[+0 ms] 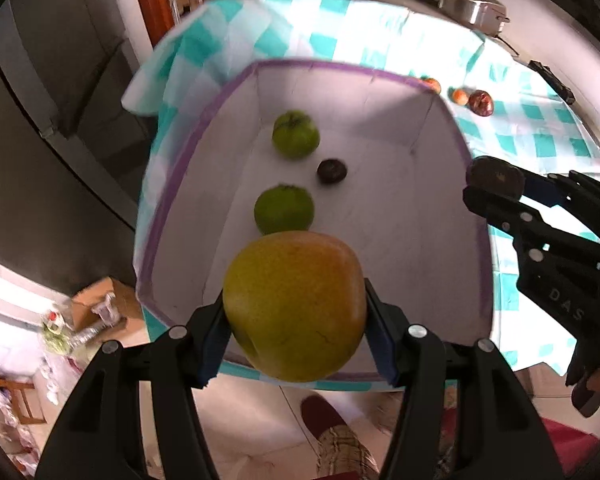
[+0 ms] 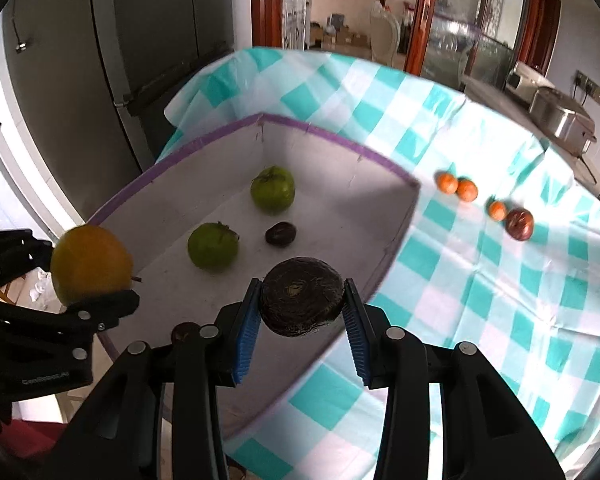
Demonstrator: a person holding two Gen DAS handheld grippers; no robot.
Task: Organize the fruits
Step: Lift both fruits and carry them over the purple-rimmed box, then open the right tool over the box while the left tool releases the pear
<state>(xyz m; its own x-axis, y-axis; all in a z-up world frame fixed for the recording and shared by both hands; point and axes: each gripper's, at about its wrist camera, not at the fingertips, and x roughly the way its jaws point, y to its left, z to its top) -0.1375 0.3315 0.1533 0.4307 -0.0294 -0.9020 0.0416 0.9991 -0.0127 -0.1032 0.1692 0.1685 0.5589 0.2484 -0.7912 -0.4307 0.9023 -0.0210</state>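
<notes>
Left wrist view looks down over the tabletop (image 1: 400, 36), draped in a teal-and-white checked cloth whose near edge hangs toward the floor. On it sits a big white box (image 1: 380, 128) with a purple-taped rim, open at the top and reaching almost to the near and left edges of the cloth. That makes it the likely collecting bin for the fruit.

Largest of the fruit is the yellow-orange mango (image 1: 296, 304), clamped between the blue pads of the left claw (image 1: 296, 344) and hanging just above the box's near rim, apparently on its way in. Inside lie two green fruits (image 1: 296, 134), one behind the other toward the left wall, with a small dark fruit (image 1: 331, 171) just beside them. The right half of the floor is bare, so there is room to set things down without knocking what is already there.

From the right wrist view, the right claw (image 2: 302, 304) is clenched on a dark round fruit (image 2: 302, 298), poised over the box's near right wall. Another small dark fruit (image 2: 185, 332) peeks out low in the box, partly hidden behind the claw.

Out on the cloth, well apart from the box, three small oranges (image 2: 467, 190) and a reddish-purple fruit (image 2: 520, 222) wait in a loose row. In my judgement, both claws must clear the tall walls before letting go, and they are close enough together to risk bumping.
</notes>
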